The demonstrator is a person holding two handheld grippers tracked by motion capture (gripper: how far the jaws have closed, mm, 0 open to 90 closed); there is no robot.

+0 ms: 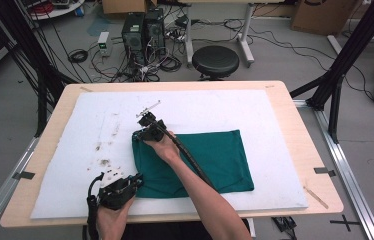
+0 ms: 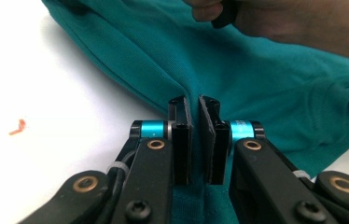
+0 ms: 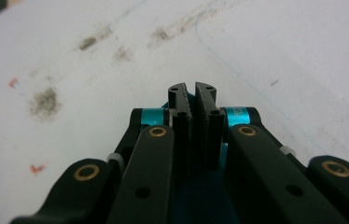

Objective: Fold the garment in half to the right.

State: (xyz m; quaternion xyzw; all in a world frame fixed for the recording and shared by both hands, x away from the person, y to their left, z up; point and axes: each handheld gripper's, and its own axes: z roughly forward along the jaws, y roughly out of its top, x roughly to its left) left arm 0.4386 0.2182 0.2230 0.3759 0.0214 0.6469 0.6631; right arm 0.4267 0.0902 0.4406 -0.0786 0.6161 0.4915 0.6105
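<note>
A teal cloth (image 1: 220, 155) lies folded on the white foam board (image 1: 200, 105). My left gripper (image 1: 137, 181) is at the cloth's near left corner. In the left gripper view the left gripper (image 2: 195, 105) is shut on a raised fold of the cloth (image 2: 256, 79), which runs down between the pads. My right gripper (image 1: 139, 135) sits at the cloth's far left corner, the forearm lying across the fabric. In the right gripper view the right gripper (image 3: 192, 91) is shut, with teal cloth (image 3: 198, 198) showing between and under the jaws.
Brown smudges (image 1: 104, 161) mark the board to the left of the cloth. The board rests on a wooden table (image 1: 305, 135). A black stool (image 1: 215, 61) and computer towers (image 1: 142, 30) stand on the floor beyond the far edge. Black frame struts (image 1: 347, 50) rise at the right.
</note>
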